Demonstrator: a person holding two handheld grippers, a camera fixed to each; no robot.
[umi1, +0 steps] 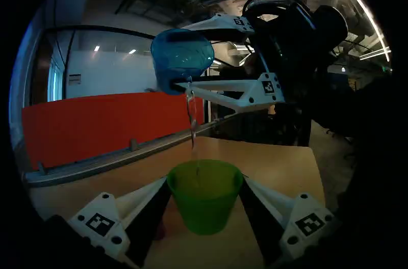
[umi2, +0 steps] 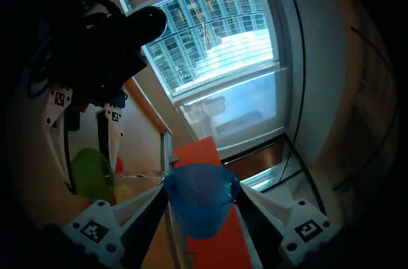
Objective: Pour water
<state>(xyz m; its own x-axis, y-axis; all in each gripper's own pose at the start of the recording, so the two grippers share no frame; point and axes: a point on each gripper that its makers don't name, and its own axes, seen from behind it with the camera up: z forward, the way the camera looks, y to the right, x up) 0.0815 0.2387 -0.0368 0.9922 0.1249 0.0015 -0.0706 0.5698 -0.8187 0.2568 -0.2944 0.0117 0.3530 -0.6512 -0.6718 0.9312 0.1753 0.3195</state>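
Observation:
In the left gripper view my left gripper (umi1: 205, 203) is shut on a green cup (umi1: 205, 195) standing upright on the wooden table (umi1: 285, 167). Above it the right gripper (umi1: 201, 57) holds a blue cup (umi1: 181, 57) tipped over, and a thin stream of water (umi1: 193, 126) falls from its rim into the green cup. In the right gripper view my right gripper (umi2: 201, 203) is shut on the blue cup (umi2: 201, 197). Farther off to the left the left gripper (umi2: 87, 131) grips the green cup (umi2: 92, 175).
An orange panel (umi1: 102, 121) and a metal rail (umi1: 127, 152) run along the table's far edge. Small red and yellow objects (umi2: 121, 187) lie beside the green cup. A large window (umi2: 219, 45) takes up the right gripper view.

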